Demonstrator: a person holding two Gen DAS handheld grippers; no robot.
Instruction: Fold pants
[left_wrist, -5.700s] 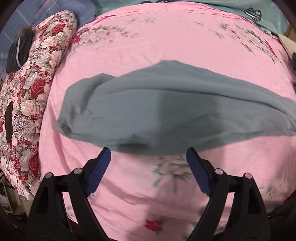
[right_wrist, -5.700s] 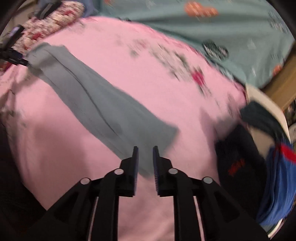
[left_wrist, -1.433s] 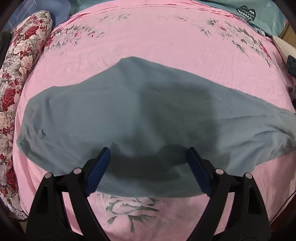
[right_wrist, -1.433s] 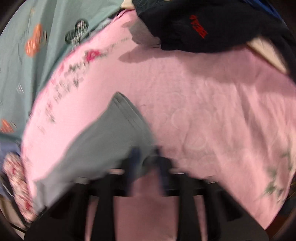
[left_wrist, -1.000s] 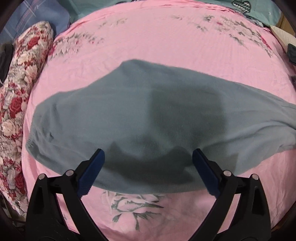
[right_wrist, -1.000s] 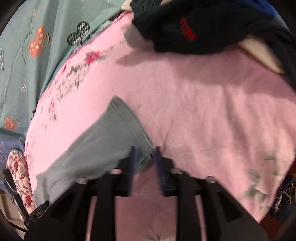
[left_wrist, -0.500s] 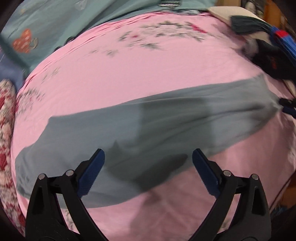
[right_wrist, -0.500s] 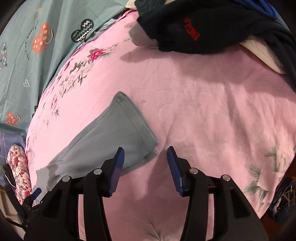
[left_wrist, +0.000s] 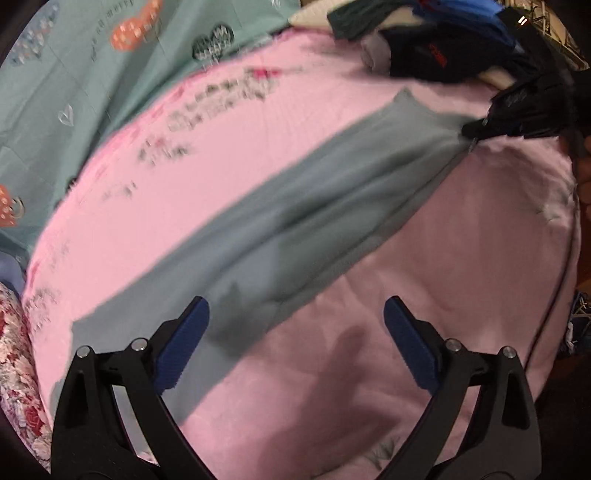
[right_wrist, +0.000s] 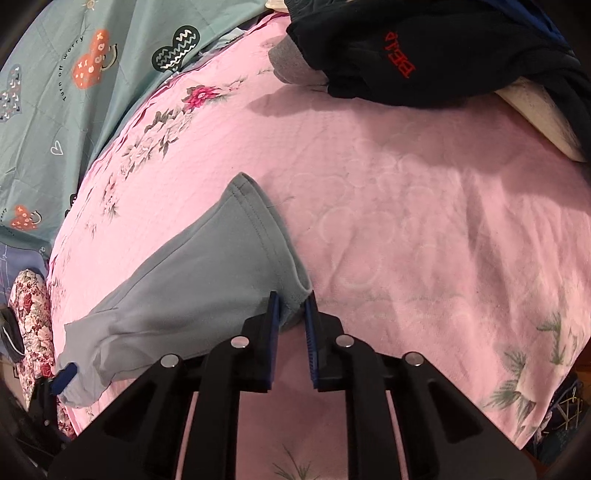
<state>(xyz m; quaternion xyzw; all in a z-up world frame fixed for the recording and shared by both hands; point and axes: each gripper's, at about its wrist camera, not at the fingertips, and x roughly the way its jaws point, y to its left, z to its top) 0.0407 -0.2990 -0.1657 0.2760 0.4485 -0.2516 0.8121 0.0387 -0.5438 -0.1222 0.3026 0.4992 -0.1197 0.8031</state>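
Grey-green pants (left_wrist: 295, 206) lie stretched diagonally across the pink bedsheet (left_wrist: 461, 258). My right gripper (right_wrist: 291, 299) is at the hem end (right_wrist: 258, 221). Its jaws are closing, with the near hem corner bunched between the blue pads. In the left wrist view, my right gripper (left_wrist: 476, 133) pinches that end at the upper right, and the cloth puckers toward it. My left gripper (left_wrist: 295, 317) hovers wide open above the near edge of the pants' middle, with nothing pressed between its pads. One of its blue pads (right_wrist: 63, 372) shows by the far end of the pants.
A heap of dark clothing (right_wrist: 424, 48) with red lettering lies beyond the hem, over a pale cushion (right_wrist: 543, 110). A teal quilt (right_wrist: 74, 74) covers the far left. A floral pillow (right_wrist: 33, 306) sits past the other end. The bed's edge (left_wrist: 565, 258) drops off at the right.
The right jaws have gone from wide apart to closed on the hem corner. The left gripper has swung and rolled along the pants, so the hem end and right gripper have come into its view.
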